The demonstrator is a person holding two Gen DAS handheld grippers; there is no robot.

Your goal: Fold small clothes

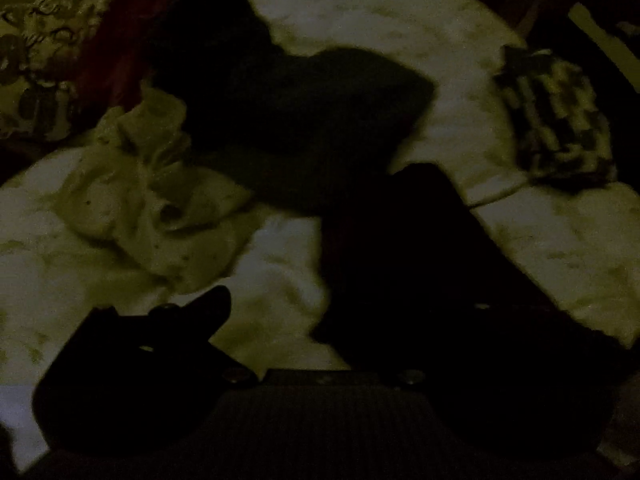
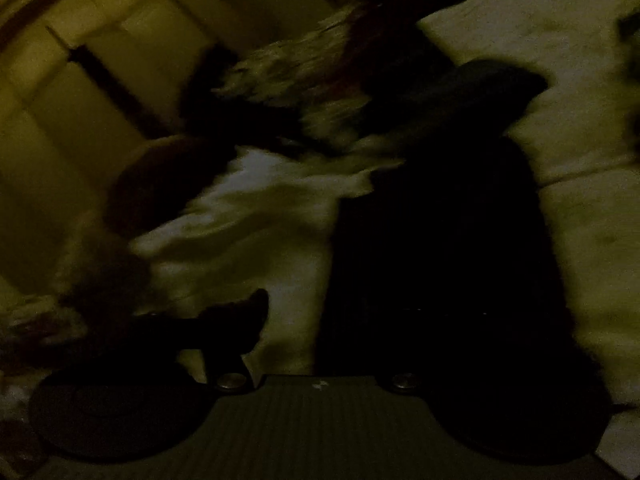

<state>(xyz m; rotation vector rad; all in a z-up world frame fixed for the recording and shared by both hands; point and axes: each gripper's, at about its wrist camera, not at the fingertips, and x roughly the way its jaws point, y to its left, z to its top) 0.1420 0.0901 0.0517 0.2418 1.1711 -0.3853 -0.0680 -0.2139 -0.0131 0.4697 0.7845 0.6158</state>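
Both tongs' (image 1: 304,272) (image 2: 316,272) grip unreadable in darkness; dark garment (image 1: 304,120) barely discernible.

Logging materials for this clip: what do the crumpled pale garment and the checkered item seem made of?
Pale garment: probably thin woven cloth, matte, judging by its soft creases. Checkered item: looks like thicker fabric, perhaps knit; the dim, blurred picture leaves it open.

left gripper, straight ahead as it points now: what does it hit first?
Probably the dark garment lying on the pale bed cover ahead of the left gripper. The crumpled light garment lies left of that line. The frame is dark, so depth is unclear.
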